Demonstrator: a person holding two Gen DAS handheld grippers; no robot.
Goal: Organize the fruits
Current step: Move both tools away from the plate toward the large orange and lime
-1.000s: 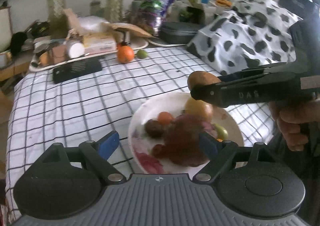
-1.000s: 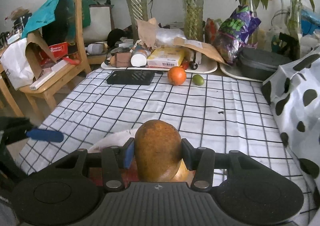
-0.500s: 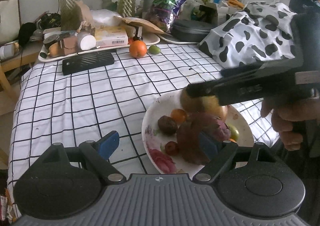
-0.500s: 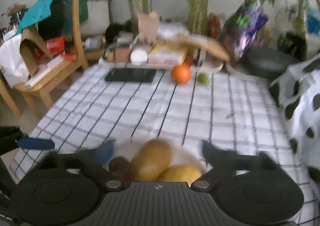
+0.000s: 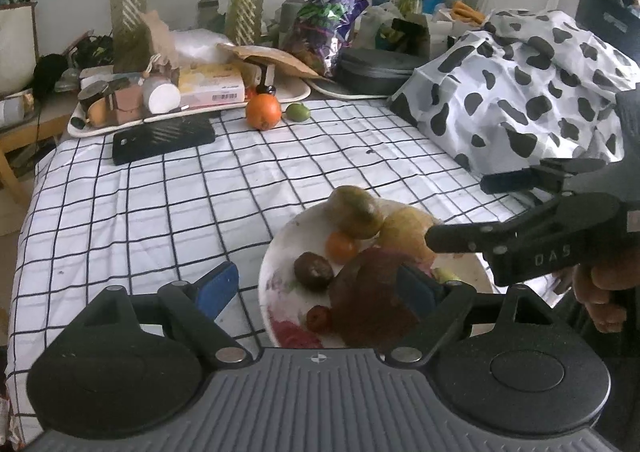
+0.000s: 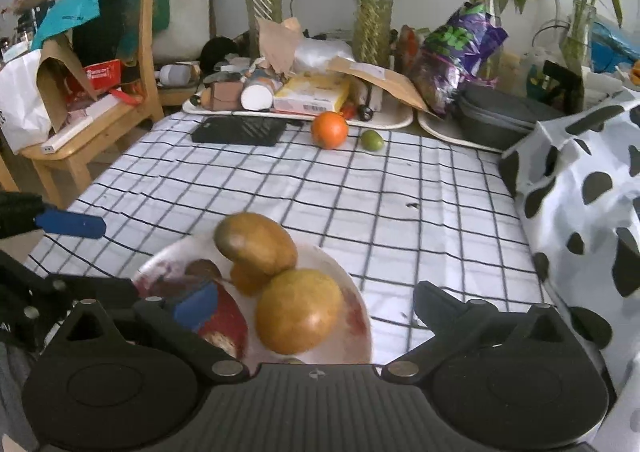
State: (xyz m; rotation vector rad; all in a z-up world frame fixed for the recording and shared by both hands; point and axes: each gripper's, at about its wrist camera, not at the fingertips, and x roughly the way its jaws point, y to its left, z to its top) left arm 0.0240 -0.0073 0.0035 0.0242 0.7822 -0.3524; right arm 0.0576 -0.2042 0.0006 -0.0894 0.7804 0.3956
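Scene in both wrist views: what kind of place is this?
Most likely a lived-in home dining area: a checked tablecloth under a plate of fruit, tall vases of plants behind, and a cluttered wooden chair beside the table.

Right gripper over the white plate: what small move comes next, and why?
Probably draw the right gripper back and up, clear of the white plate. Its jaws have just been opening and grip nothing; the brown oval fruit rests on the plate's pile. A round orange fruit and a small green fruit wait on the checked tablecloth.
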